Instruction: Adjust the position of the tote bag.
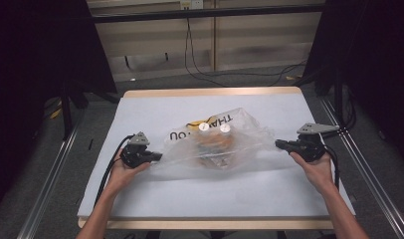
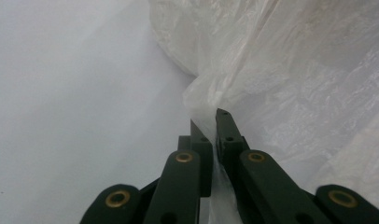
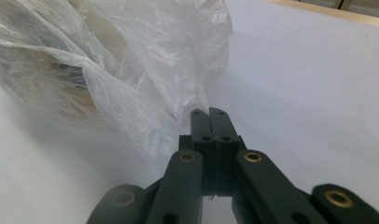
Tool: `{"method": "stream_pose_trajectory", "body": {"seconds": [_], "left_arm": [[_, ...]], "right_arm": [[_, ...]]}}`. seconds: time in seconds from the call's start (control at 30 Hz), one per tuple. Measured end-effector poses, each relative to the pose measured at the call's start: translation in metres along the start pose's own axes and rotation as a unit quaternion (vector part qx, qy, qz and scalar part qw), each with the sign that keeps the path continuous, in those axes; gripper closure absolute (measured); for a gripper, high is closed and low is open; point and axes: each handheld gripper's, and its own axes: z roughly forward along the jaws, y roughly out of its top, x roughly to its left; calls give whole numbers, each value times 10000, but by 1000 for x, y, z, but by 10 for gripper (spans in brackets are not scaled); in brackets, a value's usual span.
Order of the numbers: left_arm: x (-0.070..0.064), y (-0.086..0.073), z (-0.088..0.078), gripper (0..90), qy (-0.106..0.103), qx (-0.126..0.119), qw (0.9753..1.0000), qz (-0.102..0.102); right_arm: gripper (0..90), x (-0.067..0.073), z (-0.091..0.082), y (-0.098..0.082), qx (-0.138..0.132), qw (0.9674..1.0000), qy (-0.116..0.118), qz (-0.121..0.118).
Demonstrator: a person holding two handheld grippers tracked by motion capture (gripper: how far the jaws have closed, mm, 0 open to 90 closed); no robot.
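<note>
Item, lower left of the high view: a bare forearm and hand carrying the left gripper [image 1: 157, 156], jaws pressed together and pinching the left edge of the plastic bag [image 1: 217, 144]; in the left gripper view the film is caught between the two black jaws near frame centre [image 2: 210, 122] and gathers into folds above them. Item, lower right of the high view: the second forearm and hand carrying the right gripper [image 1: 278, 144], jaws likewise pressed together on the bag's right edge; in the right gripper view the jaws meet at centre [image 3: 209, 113] with the crinkled bag [image 3: 131, 70] running off to the upper left. Item, middle of the high view: the translucent bag, stretched between the two grippers, printed with dark lettering on its upper part, and holding two bottles with white caps [image 1: 204, 127], side by side, over brownish contents too blurred to identify. Item, beneath all: a table [image 1: 215, 92] with a white sheet [image 1: 155, 107]. Item, top of frame: grey floor with black cables [image 1: 200, 74] and a pale wall.
</note>
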Motion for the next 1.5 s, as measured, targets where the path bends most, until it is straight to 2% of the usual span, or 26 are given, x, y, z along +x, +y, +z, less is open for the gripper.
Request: {"method": "stream_pose_trajectory", "body": {"seconds": [0.13,0.2,0.3,0.4,0.5,0.57,0.63,0.7,0.77,0.83,0.93,1.0,1.2,1.33,1.37,1.43,1.47,1.5], "left_arm": [[1,-1,3,887,21,72,10000,8],[2,-2,3,888,159,173,9997,46],[5,-5,4,889,98,135,9999,-46],[6,-5,4,889,106,166,9998,-1],[7,-7,5,887,93,146,9998,-76],[8,-7,5,886,63,133,9999,-78],[8,-7,5,884,75,144,9998,-92],[7,-7,5,884,95,122,9998,-88],[8,-8,5,884,74,130,9999,-79],[7,-7,5,884,90,138,9998,-69],[4,-6,5,883,174,185,9997,14],[5,-7,4,883,157,186,9997,1],[6,-8,4,872,131,186,9997,-29],[7,-9,4,764,137,67,9998,-142],[8,-10,4,735,70,8,9996,-260],[11,-10,2,613,47,-63,9993,-357],[12,-9,-2,566,34,-242,9981,-566],[12,-9,-2,408,34,-242,9981,-566]], "right_arm": [[900,-1,2,-2,123,9999,-26,-61],[900,-3,2,-4,165,9997,-134,-114],[900,-8,1,-7,170,9997,-146,-7],[900,-8,5,-10,294,9994,-170,-58],[900,-10,8,-12,371,9991,-168,-62],[900,-12,11,-16,464,9987,-198,-81],[900,-17,14,-21,527,9984,-207,80],[900,-15,17,-23,671,9975,-202,1],[900,-14,17,-24,708,9973,-192,29],[900,-17,18,-27,761,9969,-213,49],[900,-22,21,-34,982,9947,-303,65],[900,-24,19,-36,1012,9943,-287,163],[894,-23,19,-36,993,9945,-342,62],[807,-21,19,-37,939,9950,-341,-6],[779,-21,19,-37,923,9951,-344,12],[723,-21,17,-36,734,9969,-280,108],[697,-20,16,-34,638,9976,-254,77],[697,-20,16,-34,638,9976,-254,77]]}}
